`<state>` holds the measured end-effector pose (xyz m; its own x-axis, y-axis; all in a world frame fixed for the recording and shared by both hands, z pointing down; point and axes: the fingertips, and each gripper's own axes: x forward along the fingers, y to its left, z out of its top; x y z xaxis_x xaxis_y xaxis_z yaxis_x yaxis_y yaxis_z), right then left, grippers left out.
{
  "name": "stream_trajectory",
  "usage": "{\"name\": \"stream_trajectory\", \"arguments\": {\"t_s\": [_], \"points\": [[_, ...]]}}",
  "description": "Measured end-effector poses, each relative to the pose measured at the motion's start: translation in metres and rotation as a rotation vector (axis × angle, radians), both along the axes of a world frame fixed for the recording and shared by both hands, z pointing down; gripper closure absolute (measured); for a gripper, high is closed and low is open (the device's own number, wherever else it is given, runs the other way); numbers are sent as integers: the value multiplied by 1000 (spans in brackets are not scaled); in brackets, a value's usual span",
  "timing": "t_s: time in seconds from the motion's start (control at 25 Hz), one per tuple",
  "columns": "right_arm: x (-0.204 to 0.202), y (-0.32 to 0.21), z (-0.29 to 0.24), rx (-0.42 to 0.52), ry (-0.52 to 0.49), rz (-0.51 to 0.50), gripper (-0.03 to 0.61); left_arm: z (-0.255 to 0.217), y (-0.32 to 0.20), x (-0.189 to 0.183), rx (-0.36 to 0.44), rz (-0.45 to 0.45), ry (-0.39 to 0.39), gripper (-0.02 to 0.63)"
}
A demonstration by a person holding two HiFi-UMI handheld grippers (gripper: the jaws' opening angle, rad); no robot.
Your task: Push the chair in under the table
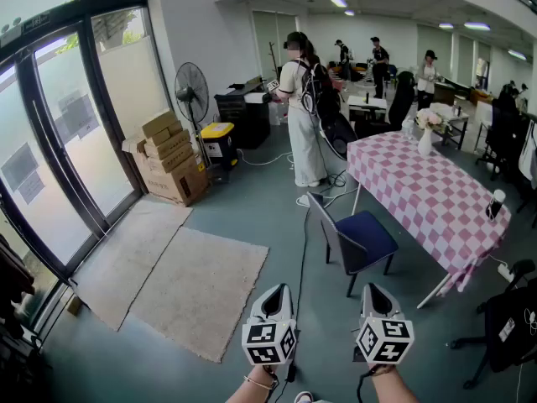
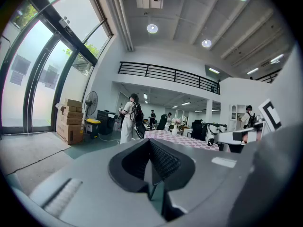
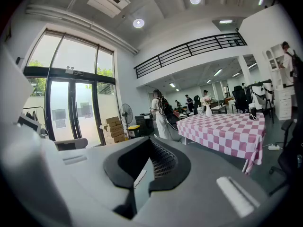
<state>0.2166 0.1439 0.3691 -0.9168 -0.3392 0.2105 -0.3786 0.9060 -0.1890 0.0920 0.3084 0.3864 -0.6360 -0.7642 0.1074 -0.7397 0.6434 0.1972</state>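
Chair (image 1: 362,237) with a blue seat stands right of centre, pulled out beside the pink-checked table (image 1: 436,200), while I hold the left gripper (image 1: 277,292) and right gripper (image 1: 374,290) at bottom centre, both closed on nothing.

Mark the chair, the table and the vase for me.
chair (image 1: 367,235): head view, on the blue seat.
table (image 1: 419,193): head view, on bare checked cloth.
vase (image 1: 425,142): head view, on its white body.
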Motion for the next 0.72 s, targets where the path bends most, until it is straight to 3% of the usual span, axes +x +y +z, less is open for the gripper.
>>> {"name": "stream_trajectory", "arguments": {"t_s": [0.72], "points": [[0, 8, 7, 6, -8, 1, 568, 0, 15, -4, -13, -27, -7, 614]]}}
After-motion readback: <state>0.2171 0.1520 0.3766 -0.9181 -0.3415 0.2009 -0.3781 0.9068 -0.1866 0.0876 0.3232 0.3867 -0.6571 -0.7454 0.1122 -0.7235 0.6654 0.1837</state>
